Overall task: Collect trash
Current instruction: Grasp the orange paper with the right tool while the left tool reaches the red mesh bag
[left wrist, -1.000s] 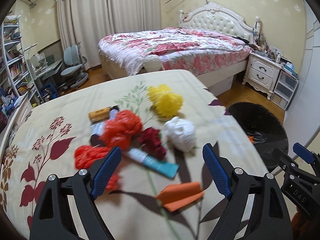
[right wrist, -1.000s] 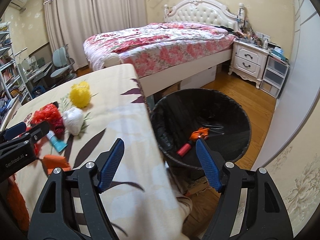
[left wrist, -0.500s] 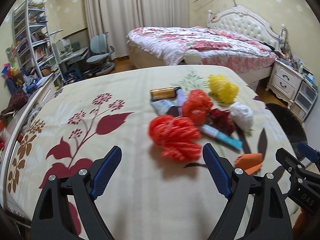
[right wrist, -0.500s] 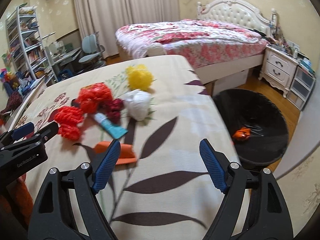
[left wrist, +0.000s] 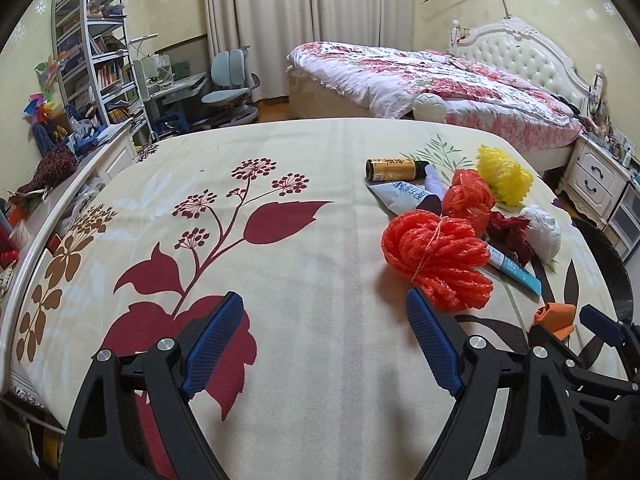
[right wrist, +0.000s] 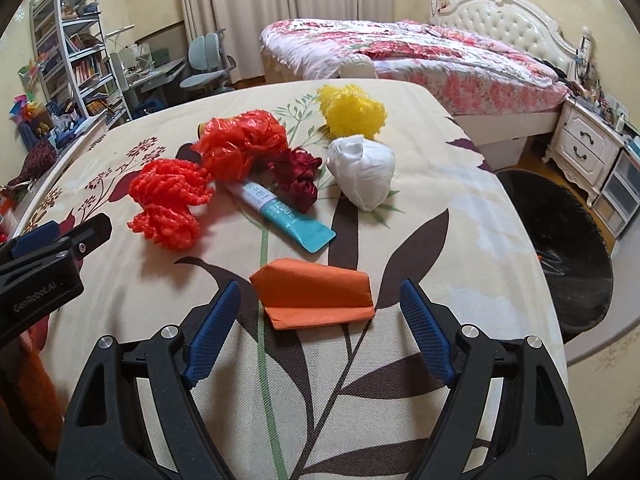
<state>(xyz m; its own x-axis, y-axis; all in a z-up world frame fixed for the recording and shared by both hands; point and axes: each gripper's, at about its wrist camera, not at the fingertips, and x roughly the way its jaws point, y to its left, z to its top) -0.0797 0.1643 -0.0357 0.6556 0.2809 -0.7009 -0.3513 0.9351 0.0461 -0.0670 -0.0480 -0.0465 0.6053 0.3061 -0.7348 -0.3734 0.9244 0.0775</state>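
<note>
Two tools are in our hands, both spread wide and gripping nothing. Our left tool [left wrist: 325, 348] hangs over a bare stretch of the flowered cloth on the worktop [left wrist: 280, 264]; its right pad sits just beside the orange net bundle [left wrist: 436, 254], though we cannot tell if they touch. Our right tool [right wrist: 320, 328] has the folded orange paper [right wrist: 316, 300] lying between its blue pads [right wrist: 212, 332], with a gap on either side.

Beyond the paper lies the rest of the trash, bunched together: a teal tube [right wrist: 286, 216], a dark red ribbon [right wrist: 298, 178], a white wad [right wrist: 362, 172], a yellow net ball [right wrist: 352, 110] and a crumpled red bag [right wrist: 240, 144]. From the left tool's view we also see a gold bottle [left wrist: 394, 169] on its side and a pale tube [left wrist: 404, 196].

Off the worktop's right edge, on the floor, stands the black bin [right wrist: 560, 248].
</note>
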